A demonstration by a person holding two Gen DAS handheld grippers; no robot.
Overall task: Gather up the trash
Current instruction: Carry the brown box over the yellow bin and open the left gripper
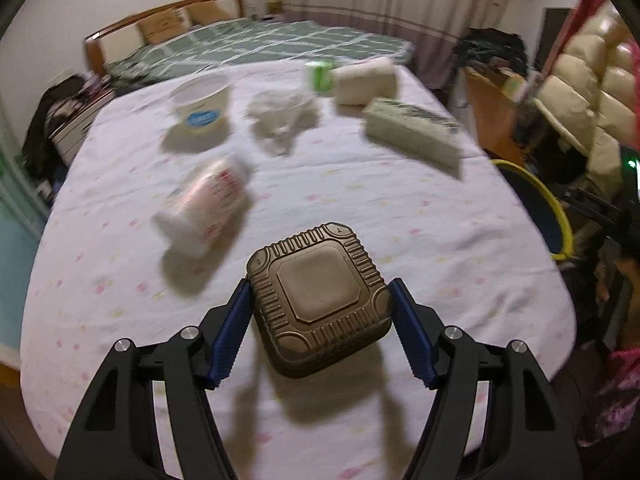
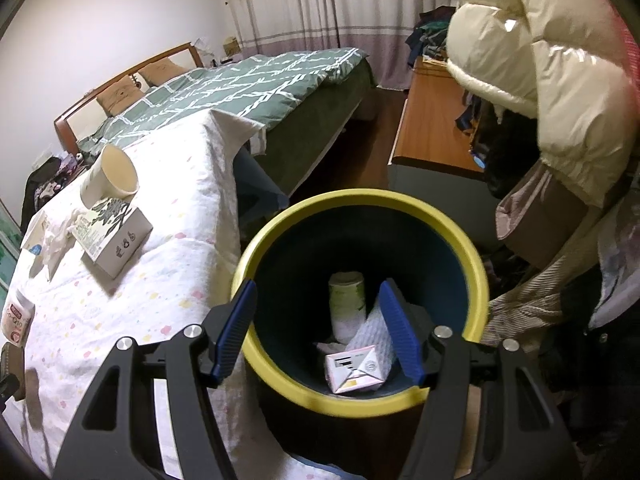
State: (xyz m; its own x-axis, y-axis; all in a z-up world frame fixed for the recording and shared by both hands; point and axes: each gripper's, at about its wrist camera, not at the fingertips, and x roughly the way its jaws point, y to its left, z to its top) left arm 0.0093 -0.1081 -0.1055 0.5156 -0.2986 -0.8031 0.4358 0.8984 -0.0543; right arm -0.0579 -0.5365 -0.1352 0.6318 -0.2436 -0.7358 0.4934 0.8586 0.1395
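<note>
Left tongs (image 1: 320, 308) clamp a ribbed bronze square container (image 1: 320, 296) above the floral-sheeted tabletop (image 1: 360, 208); right tongs (image 2: 318, 330) gape empty over the yellow-rimmed bin (image 2: 360, 200); green-quilted bed (image 2: 248, 80) behind.

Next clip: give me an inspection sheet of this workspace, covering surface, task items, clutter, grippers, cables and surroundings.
Surface: white sheet with pastel spots covering the work surface.
Job's things: brown ribbed square container; white bottle with red print, lying; white tub with blue label; crumpled white tissue; flat grey-green box; paper cup; yellow-rimmed dark bin holding a cup and cartons.
Clutter: nothing seen.
Grippers: left gripper clamps the container; right gripper open, empty, over the bin.
Cables: nothing seen.
Surroundings: green-quilted bed, curtains, cream puffer jacket.
</note>
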